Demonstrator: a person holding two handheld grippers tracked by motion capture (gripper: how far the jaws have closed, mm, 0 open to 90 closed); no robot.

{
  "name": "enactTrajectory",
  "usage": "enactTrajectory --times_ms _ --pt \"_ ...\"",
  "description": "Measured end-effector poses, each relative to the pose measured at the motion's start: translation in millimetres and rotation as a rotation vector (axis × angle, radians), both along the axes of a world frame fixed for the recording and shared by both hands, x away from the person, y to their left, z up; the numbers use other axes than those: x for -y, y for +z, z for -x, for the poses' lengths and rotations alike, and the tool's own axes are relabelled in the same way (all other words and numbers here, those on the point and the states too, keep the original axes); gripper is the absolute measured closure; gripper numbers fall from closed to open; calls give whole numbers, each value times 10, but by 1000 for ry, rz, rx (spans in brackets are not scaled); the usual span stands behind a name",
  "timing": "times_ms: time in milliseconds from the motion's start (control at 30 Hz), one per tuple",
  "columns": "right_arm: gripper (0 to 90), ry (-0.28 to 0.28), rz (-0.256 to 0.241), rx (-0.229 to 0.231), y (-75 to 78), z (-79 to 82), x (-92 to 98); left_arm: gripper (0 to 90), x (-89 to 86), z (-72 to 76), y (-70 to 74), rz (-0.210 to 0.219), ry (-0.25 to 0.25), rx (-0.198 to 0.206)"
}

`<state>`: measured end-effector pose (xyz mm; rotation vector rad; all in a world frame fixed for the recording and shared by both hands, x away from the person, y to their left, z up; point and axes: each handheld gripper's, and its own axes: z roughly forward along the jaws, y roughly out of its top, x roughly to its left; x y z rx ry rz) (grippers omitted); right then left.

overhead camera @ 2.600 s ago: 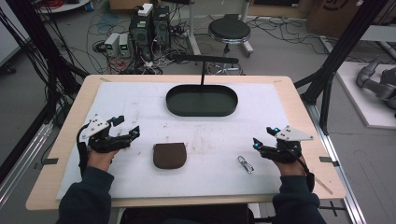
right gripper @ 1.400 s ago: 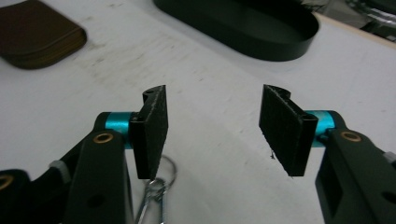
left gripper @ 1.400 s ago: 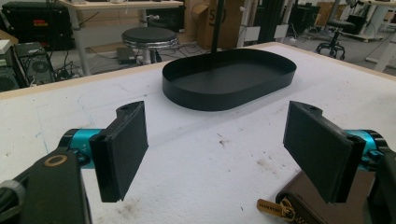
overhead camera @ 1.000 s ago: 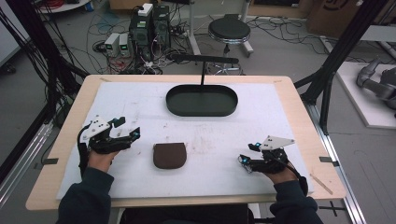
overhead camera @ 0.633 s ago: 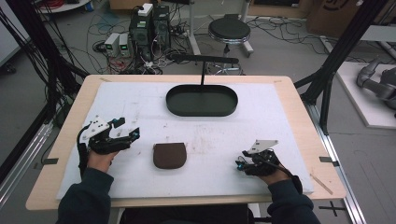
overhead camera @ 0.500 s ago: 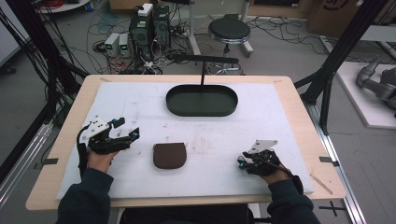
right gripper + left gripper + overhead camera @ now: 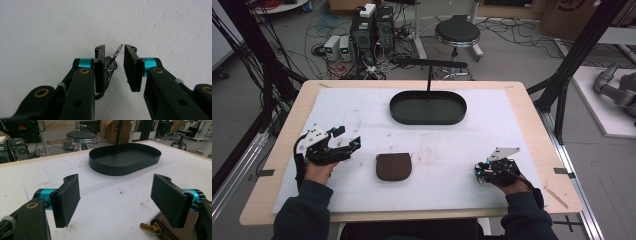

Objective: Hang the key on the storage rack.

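**Right gripper down over the key ring, left gripper idle by the pouch**

The right gripper point(image 7: 482, 172) is low on the white mat point(image 7: 522, 125) at the near right of the bench point(image 7: 532, 107). In the right gripper view its fingers point(image 7: 131, 67) are partly closed, with a narrow gap between them, and the key ring point(image 7: 111, 66) lies in that gap. The metal ring rests against the inner face of one finger, and a thin piece of it sticks up at a slant toward the other finger without touching it. The ring is not clamped; it lies on the mat.

The left gripper point(image 7: 347, 139) sits at the near left of the mat, held just above it. Its fingers point(image 7: 67, 198) stand wide apart with nothing between them. They point toward the black oval tray point(image 7: 428, 107), which stands at the far middle of the mat, well apart from both grippers.

A brown pouch point(image 7: 393, 166) lies flat on the mat between the two grippers, nearer the left one. In the left gripper view its zip pull point(image 7: 150, 228) shows just beside one finger.
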<state>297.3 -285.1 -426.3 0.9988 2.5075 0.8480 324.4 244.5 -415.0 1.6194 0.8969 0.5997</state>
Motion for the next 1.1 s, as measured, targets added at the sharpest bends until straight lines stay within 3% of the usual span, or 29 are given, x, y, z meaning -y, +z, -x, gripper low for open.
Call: enactTrajectory --times_ms 300,400,633,667,933,1100 --pt "875 0 24 -16 -2 -3 10 234 -7 0 0 3 3 -2" --pt "888 -8 19 -43 10 -11 28 234 -9 -1 -1 2 3 -2" --pt "896 -23 24 -58 20 -20 16 235 -4 4 2 -3 1 5" --pt "898 -25 33 -44 28 -19 7 234 -4 4 2 -5 -1 7" --pt "900 -17 -72 23 168 -107 -30 234 -2 16 -12 -38 -9 39" --pt "900 -6 -134 57 272 -250 -99 235 -45 37 -19 -34 0 25"
